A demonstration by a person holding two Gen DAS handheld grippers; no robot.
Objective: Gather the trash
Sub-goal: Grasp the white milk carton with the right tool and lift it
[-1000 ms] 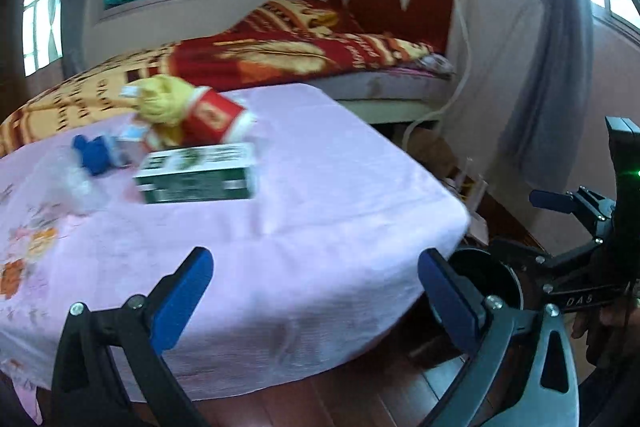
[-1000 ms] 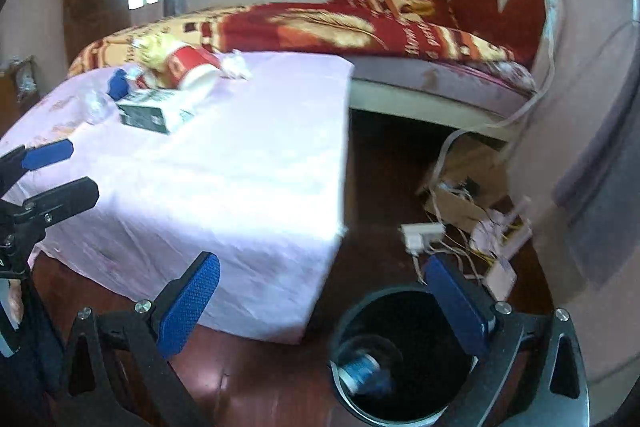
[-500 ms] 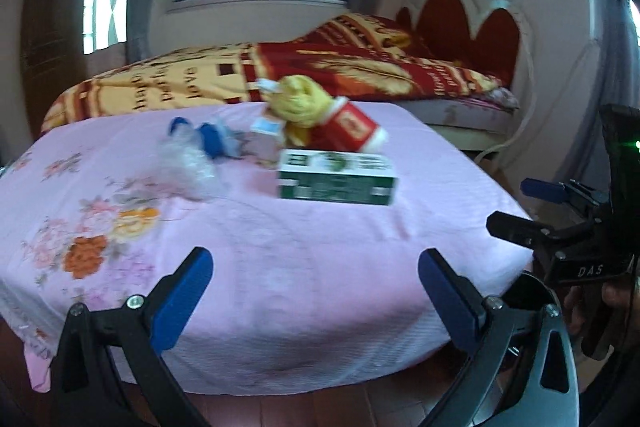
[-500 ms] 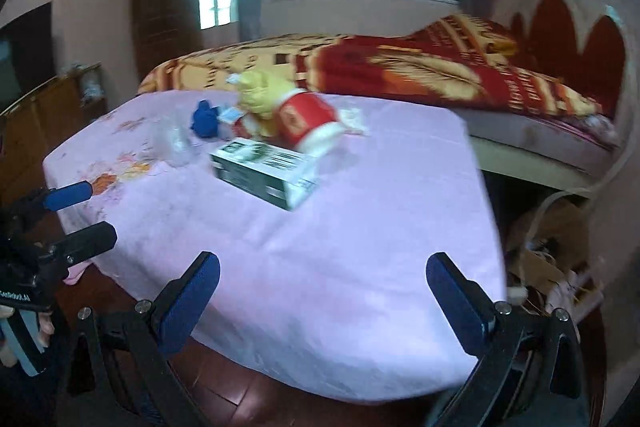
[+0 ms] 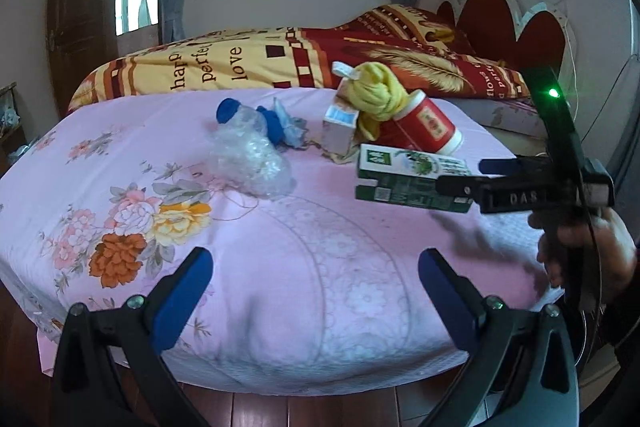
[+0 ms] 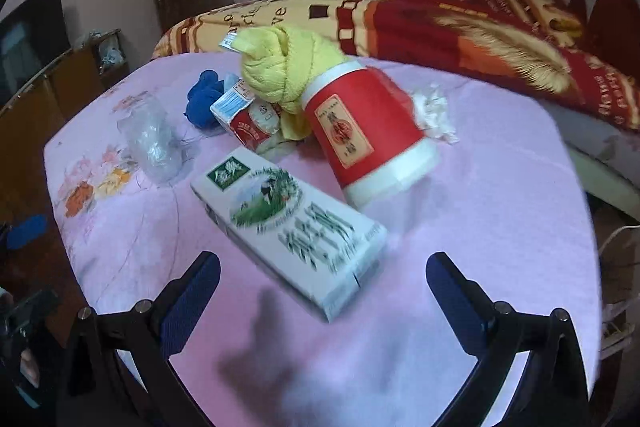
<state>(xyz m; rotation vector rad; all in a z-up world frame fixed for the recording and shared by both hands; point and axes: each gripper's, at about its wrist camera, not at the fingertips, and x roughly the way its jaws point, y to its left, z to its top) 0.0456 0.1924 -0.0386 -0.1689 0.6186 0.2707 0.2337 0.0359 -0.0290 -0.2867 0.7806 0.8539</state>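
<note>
Trash sits heaped mid-table, so the right gripper [image 6: 322,291], jaws spread wide and empty, lines up on the nearest green-and-white carton [image 6: 288,223], while the left gripper [image 5: 316,287] hangs back equally wide.

On the table [image 6: 500,227] before you, the carton [image 6: 288,223] lies nearest; the cup [image 6: 368,135] lies tipped at its one o'clock, the cloth [image 6: 288,67] behind, the crumpled bottle [image 6: 154,139] at ten o'clock.

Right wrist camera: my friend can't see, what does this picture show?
An open right gripper reaches toward a green-and-white carton lying flat on a pink tablecloth. Behind the carton lie a tipped red cup, a yellow cloth, a crumpled clear bottle and something blue.
</note>
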